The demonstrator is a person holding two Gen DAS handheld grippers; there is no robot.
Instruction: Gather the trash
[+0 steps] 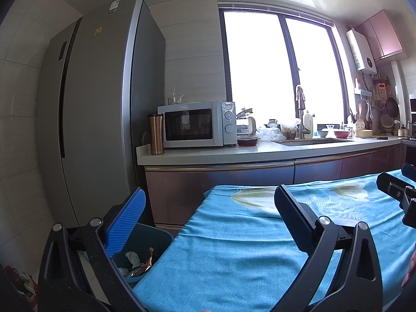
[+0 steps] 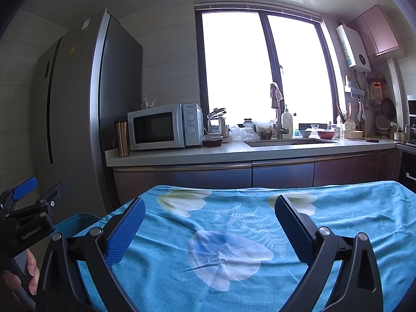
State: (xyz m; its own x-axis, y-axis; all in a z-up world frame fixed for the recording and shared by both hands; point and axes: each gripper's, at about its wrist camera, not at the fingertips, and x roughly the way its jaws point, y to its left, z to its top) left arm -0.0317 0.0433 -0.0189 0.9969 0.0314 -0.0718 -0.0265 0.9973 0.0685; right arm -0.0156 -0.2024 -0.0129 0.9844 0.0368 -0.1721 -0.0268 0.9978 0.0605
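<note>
A blue bin (image 1: 145,244) stands on the floor at the table's left end, with crumpled white paper and a foil wrapper (image 1: 135,261) inside; its rim also shows in the right wrist view (image 2: 75,219). My left gripper (image 1: 210,208) is open and empty, held over the table's left edge beside the bin. My right gripper (image 2: 210,210) is open and empty above the blue flowered tablecloth (image 2: 234,234). The left gripper appears in the right wrist view (image 2: 39,187), and the right gripper at the left view's right edge (image 1: 397,182).
A grey fridge (image 1: 98,104) stands left of the bin. Behind the table runs a counter (image 1: 260,150) with a microwave (image 1: 195,123), a copper tumbler (image 1: 156,134), a sink (image 1: 314,140) and dishes. More trash lies on the floor at lower left (image 1: 23,283).
</note>
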